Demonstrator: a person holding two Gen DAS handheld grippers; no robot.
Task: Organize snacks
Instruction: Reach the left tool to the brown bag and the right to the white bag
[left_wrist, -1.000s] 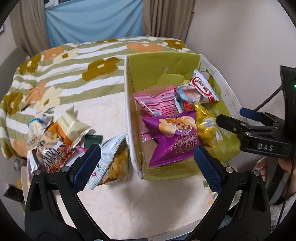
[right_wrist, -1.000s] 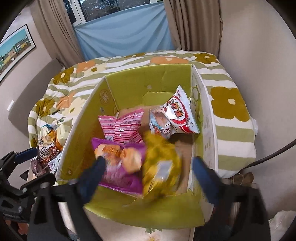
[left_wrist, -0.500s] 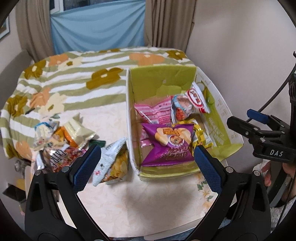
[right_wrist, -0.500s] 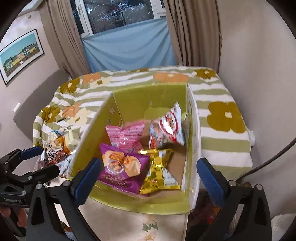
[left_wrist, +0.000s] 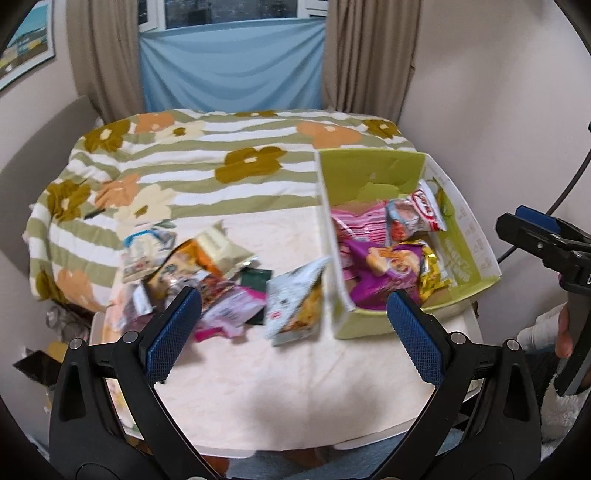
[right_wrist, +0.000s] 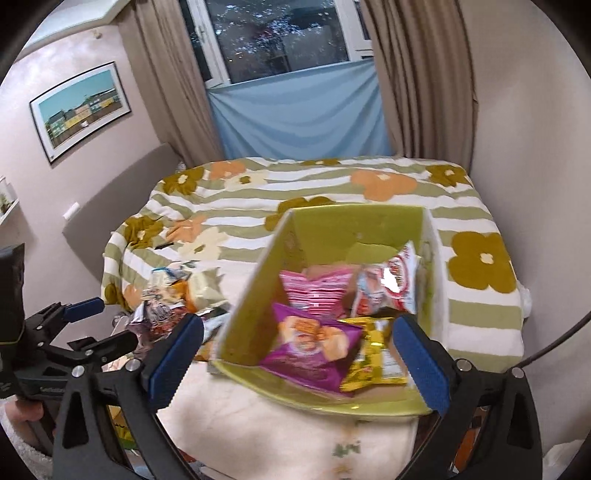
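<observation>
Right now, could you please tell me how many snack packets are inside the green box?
4 visible: pink packet at the back, red-and-white packet back right, purple packet in front, yellow packet front right; others may be hidden underneath.

snack pile (left_wrist: 192, 273) blurred, packet labels unreadable

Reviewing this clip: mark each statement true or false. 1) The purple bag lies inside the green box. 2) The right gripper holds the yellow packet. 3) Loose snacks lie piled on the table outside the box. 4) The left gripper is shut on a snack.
1) True: the purple bag lies in the green box, at its near end.
2) False: the right gripper is open and empty; the yellow packet lies in the box beside the purple bag.
3) True: a pile of snacks lies on the table beside the box.
4) False: the left gripper is open, holding nothing.
</observation>
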